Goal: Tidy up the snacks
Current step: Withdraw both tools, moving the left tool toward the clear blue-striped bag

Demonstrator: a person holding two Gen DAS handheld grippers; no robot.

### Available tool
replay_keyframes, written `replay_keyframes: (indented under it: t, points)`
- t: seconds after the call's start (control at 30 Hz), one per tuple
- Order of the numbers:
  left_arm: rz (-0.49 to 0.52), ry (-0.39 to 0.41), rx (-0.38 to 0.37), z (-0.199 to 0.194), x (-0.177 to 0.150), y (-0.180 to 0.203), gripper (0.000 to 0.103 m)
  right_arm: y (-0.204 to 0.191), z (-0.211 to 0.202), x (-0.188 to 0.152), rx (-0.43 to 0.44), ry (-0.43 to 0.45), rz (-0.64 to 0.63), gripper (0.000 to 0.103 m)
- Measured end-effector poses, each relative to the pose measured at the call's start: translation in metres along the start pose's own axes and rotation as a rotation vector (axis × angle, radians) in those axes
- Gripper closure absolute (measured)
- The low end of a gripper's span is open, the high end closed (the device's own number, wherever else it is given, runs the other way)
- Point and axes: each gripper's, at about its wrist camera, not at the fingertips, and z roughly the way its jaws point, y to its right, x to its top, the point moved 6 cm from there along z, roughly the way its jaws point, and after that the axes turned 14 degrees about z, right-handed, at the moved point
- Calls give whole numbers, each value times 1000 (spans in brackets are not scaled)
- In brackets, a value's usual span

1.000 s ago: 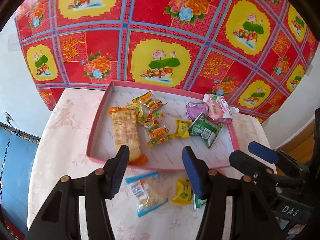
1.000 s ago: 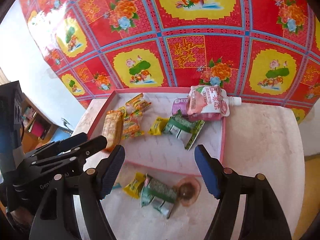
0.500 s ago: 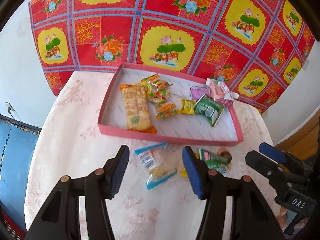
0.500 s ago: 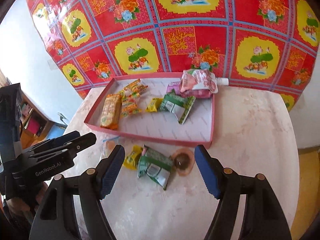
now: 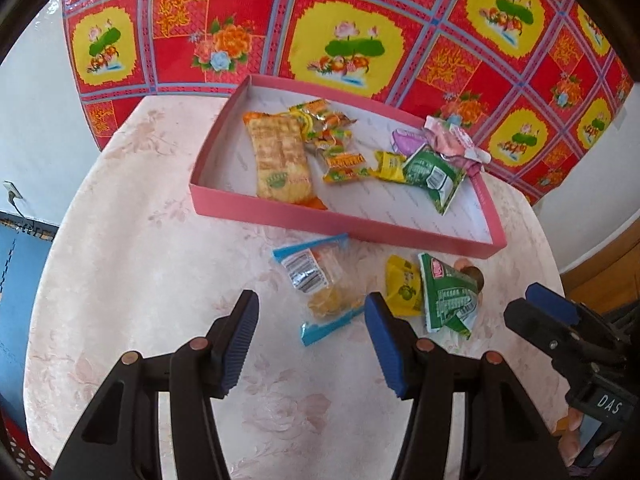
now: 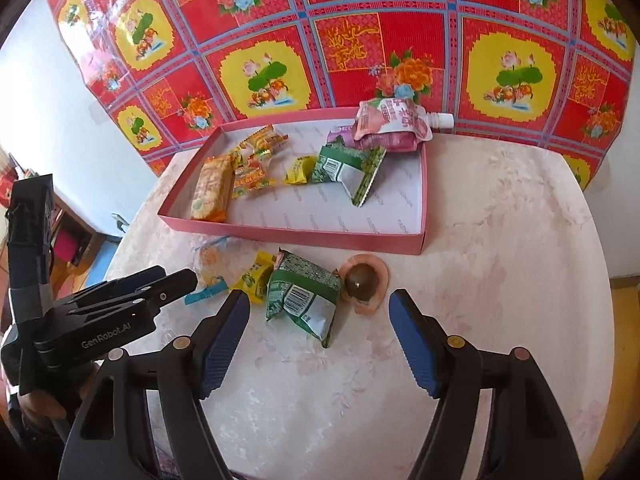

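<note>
A pink tray (image 5: 344, 222) (image 6: 296, 236) on the round table holds several snacks: an orange cracker pack (image 5: 280, 156), small candy packs, a green packet (image 6: 346, 168) and a pink pouch (image 6: 390, 124). In front of the tray lie a clear blue-edged bag (image 5: 320, 284), a yellow candy (image 5: 402, 286) (image 6: 254, 278), a green packet (image 5: 448, 296) (image 6: 304, 296) and a brown egg pack (image 6: 362, 282). My left gripper (image 5: 310, 340) is open and empty just short of the clear bag. My right gripper (image 6: 318, 342) is open and empty, near the green packet.
A red and yellow flowered cloth (image 5: 360, 40) hangs behind the table. The pale flowered tabletop (image 6: 500, 260) extends to the right of the tray. The table edge curves near on both sides. The right gripper (image 5: 560, 328) shows at the left wrist view's right edge.
Both grippers have pulled back and up from the tray, so the loose snacks in front of it now show fully. Both stay open; nothing was picked up.
</note>
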Motion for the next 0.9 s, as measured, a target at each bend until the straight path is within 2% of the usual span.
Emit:
replay_keyframes:
  t: [0.37, 0.9]
  points:
    - [-22, 3, -3, 19, 7, 2, 45, 4, 7, -5, -7, -22, 4, 29]
    - [78, 56, 63, 44, -5, 17, 46, -2, 16, -10, -5, -51, -6, 29]
